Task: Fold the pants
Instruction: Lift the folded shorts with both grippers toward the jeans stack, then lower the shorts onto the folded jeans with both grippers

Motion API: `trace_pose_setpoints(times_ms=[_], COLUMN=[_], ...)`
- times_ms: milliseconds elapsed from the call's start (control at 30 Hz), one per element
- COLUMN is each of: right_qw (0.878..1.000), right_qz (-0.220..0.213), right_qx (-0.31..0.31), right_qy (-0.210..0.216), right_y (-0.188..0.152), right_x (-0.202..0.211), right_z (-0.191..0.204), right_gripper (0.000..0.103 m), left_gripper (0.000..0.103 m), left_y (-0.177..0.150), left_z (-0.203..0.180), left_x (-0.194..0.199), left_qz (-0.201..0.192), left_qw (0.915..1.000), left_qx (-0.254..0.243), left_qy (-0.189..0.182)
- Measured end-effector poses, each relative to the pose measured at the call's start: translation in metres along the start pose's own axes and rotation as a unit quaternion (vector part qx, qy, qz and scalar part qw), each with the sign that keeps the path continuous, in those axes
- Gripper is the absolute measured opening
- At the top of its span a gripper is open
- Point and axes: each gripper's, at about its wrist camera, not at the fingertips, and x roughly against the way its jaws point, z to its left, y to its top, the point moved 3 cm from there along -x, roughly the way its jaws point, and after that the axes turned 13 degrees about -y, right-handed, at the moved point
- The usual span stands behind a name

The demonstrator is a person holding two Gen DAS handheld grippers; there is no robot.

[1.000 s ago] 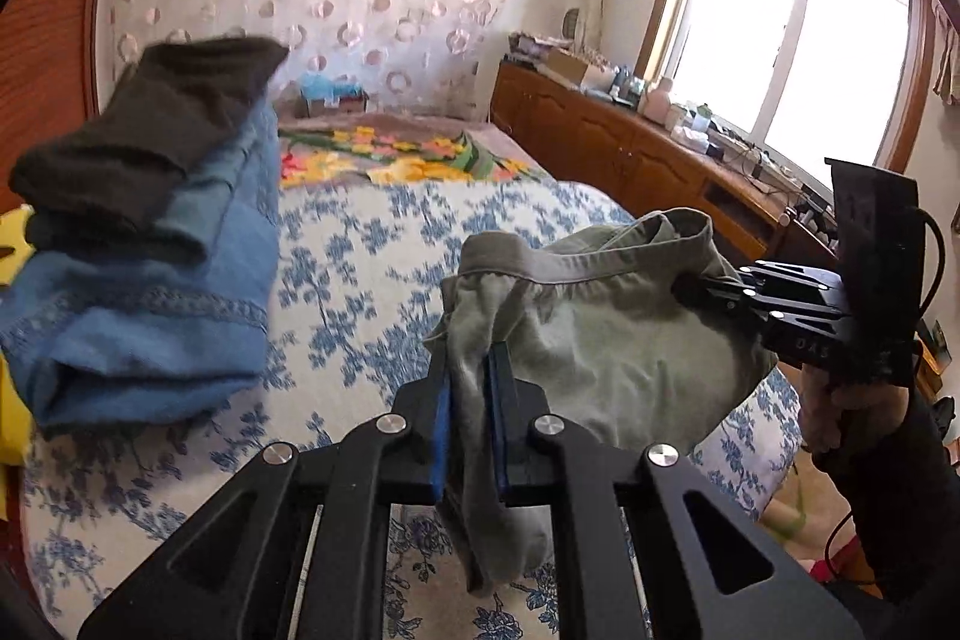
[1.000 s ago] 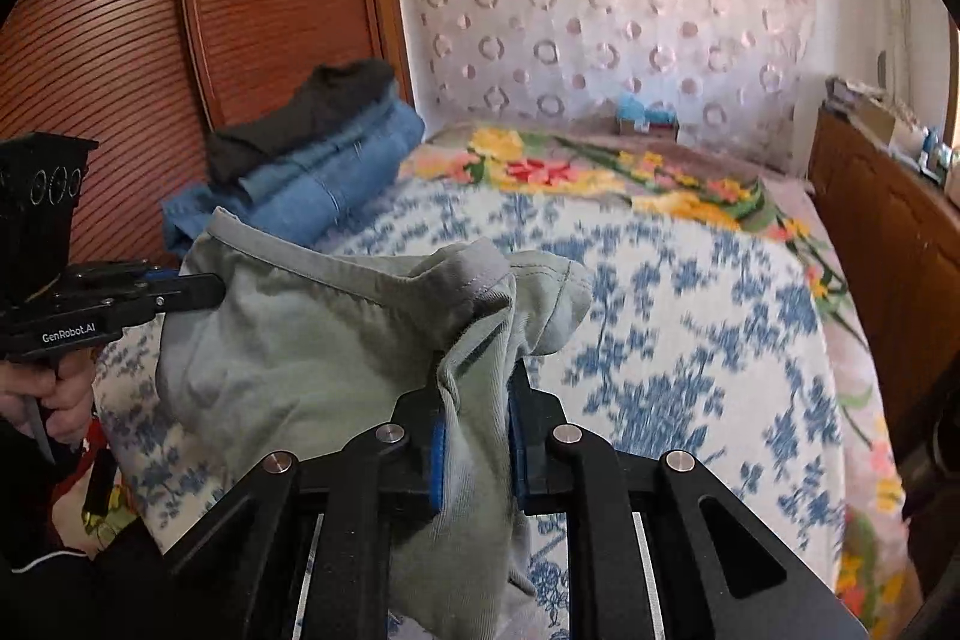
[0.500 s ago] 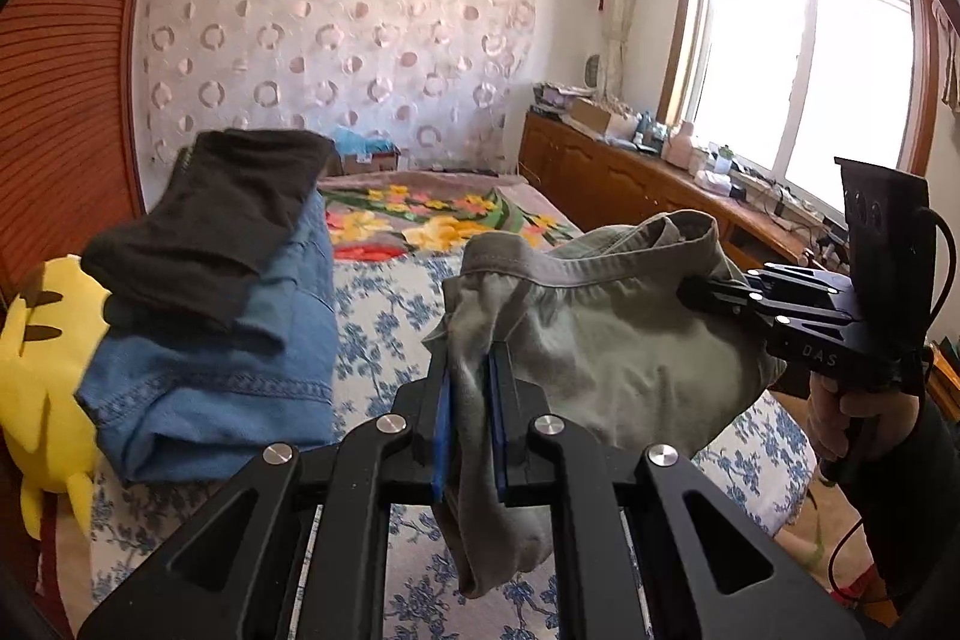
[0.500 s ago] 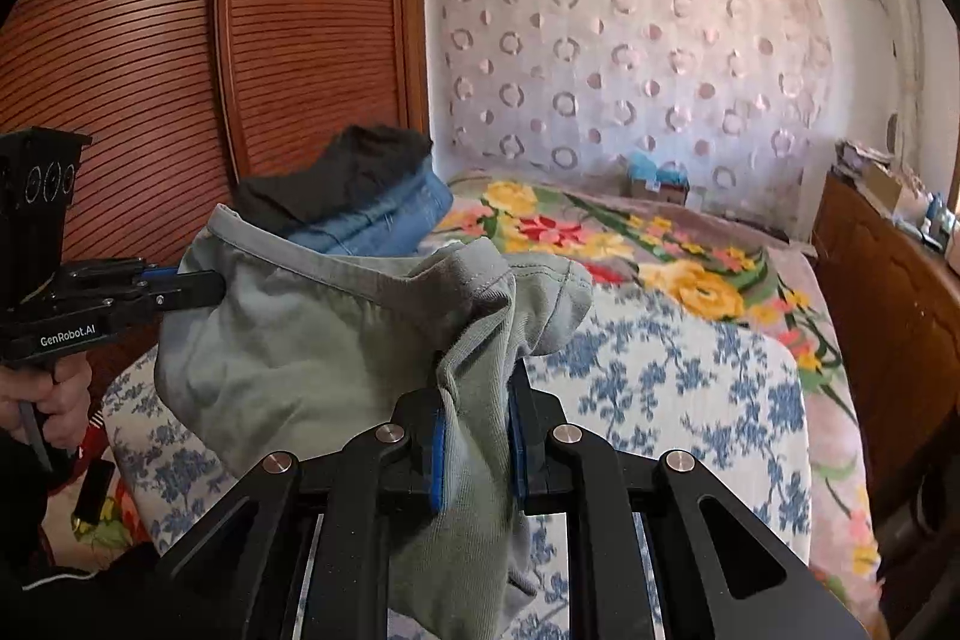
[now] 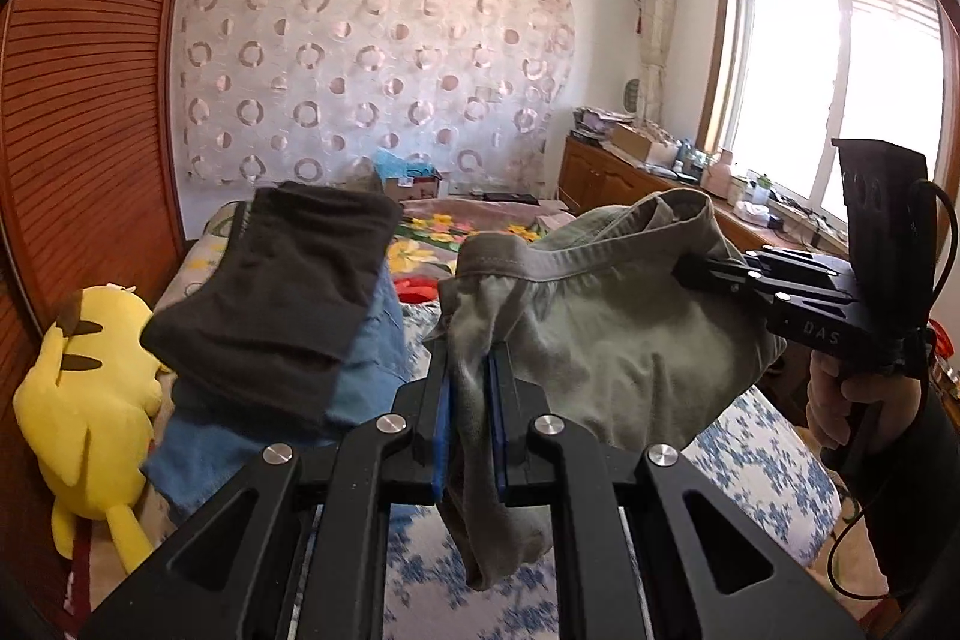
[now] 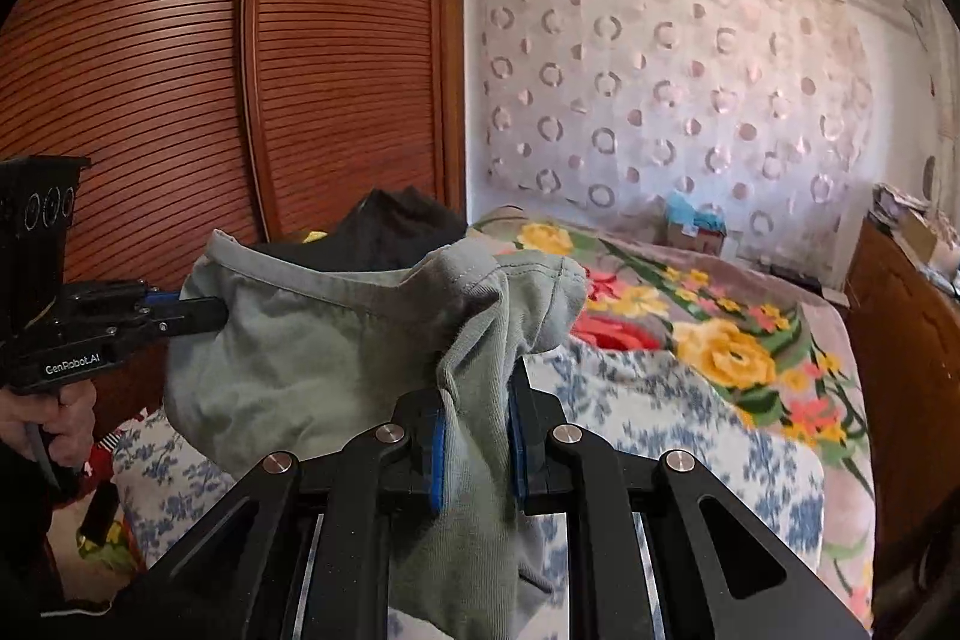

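Note:
Grey-green pants (image 5: 606, 340) hang in the air above the bed, stretched by their waistband between both grippers. My left gripper (image 5: 469, 376) is shut on one end of the waistband, cloth bunched between its blue pads. The right gripper (image 5: 690, 274) shows at the right of the left wrist view, clamped on the other end, with a hand under it. In the right wrist view the right gripper (image 6: 474, 400) pinches the pants (image 6: 300, 358), and the left gripper (image 6: 207, 309) holds the far end at the left.
A folded stack of blue jeans (image 5: 366, 370) with a dark garment (image 5: 282, 298) on top lies at the left, beside a yellow plush toy (image 5: 90, 412). The bed (image 6: 690, 460) has a blue-flowered sheet and a floral blanket. A wooden wardrobe (image 6: 180, 70) stands left, a sideboard (image 5: 606, 172) right.
Both grippers have risen with the pants held between them, and the views tilted up so that more wall and ceiling and less bed show. The grips stayed the same.

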Motion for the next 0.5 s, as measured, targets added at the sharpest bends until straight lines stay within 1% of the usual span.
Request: trace_pose_setpoints(times_ms=[233, 333, 500], right_qw=[1.000, 0.999, 0.996], right_qz=[-0.007, -0.015, -0.026], right_qx=[0.019, 0.037, 0.074], right_qy=[0.014, 0.021, 0.045], right_y=[0.023, 0.039, 0.072], right_x=[-0.034, -0.048, -0.079], right_z=[-0.011, -0.009, 0.001], right_gripper=[0.016, 0.016, 0.016], left_gripper=[0.012, 0.012, 0.012], left_y=[0.016, 0.023, 0.024], left_z=[0.021, 0.031, 0.049], left_x=[-0.004, -0.002, 0.006], left_qz=[-0.016, -0.027, -0.039], left_qw=[0.9997, 0.9991, 0.9973], left_qx=[0.011, 0.018, 0.034], left_qy=[0.018, 0.028, 0.052])
